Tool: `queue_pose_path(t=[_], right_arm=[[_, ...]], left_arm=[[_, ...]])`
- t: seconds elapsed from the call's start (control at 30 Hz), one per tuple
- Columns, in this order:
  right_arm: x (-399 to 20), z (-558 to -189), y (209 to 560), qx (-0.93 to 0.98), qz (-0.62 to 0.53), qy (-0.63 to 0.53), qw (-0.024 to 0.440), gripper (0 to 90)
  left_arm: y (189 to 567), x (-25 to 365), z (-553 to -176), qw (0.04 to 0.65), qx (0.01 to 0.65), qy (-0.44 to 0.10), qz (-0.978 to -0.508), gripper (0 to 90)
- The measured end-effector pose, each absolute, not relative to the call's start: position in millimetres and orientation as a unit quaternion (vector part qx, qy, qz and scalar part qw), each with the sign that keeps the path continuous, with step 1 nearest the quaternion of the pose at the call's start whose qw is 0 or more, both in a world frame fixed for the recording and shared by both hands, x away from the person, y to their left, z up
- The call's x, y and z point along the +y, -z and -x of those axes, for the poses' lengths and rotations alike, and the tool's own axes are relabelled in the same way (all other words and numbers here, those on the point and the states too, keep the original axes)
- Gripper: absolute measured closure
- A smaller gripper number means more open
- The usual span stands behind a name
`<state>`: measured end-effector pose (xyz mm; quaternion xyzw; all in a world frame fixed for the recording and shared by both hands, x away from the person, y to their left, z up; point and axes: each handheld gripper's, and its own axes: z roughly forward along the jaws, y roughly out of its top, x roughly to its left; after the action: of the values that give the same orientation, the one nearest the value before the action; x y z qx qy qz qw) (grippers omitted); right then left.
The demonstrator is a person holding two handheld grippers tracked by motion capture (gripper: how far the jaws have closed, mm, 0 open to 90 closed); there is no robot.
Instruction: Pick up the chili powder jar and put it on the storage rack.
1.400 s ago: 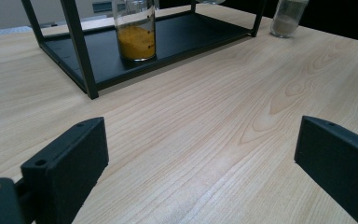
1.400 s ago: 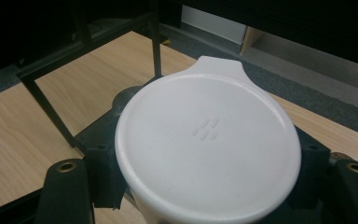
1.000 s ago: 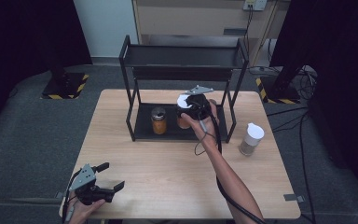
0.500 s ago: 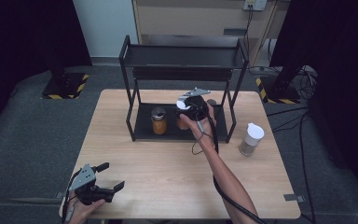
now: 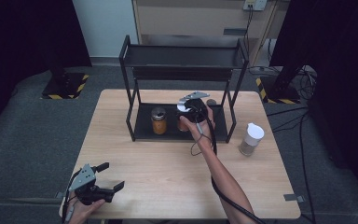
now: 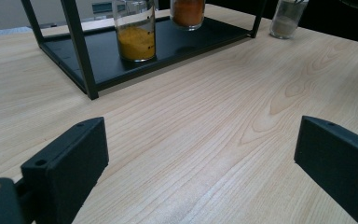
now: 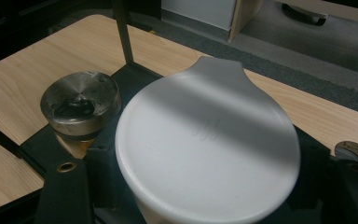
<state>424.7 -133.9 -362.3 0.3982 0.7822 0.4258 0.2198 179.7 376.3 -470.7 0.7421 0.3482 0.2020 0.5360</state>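
A black two-level rack (image 5: 182,56) stands at the back of the wooden table. On its lower shelf (image 6: 168,46) sits a glass jar of yellow-orange powder with a metal lid (image 5: 158,120) (image 6: 134,30) (image 7: 80,100). My right gripper (image 5: 192,109) (image 7: 200,186) reaches into the lower level and is shut on a white-lidded jar of orange powder (image 5: 183,122) (image 6: 187,11) (image 7: 209,135), just right of the metal-lidded jar. That jar's base is at or just above the shelf. My left gripper (image 5: 112,176) (image 6: 204,140) rests open near the table's front left corner, with nothing between its jaws.
A third jar with a white lid and pale contents (image 5: 251,139) (image 6: 286,16) stands on the table right of the rack. A round metal cap (image 7: 354,151) shows beside my right gripper. The rack's posts (image 5: 133,116) flank the lower shelf.
My right gripper has sunk a little with the white-lidded jar, toward the rack's lower shelf. The left gripper has stayed where it was.
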Motion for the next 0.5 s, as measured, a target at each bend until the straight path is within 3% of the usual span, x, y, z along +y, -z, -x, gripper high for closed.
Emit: queue_pose_path(t=[0.5], right_arm=[[-132.4, -428.3, 375.5, 0.782, -0.402, -0.423, 0.217, 30.6]], left_arm=[[470.5, 376.1, -179.7, 0.536, 0.347, -0.202, -0.743, 1.9]])
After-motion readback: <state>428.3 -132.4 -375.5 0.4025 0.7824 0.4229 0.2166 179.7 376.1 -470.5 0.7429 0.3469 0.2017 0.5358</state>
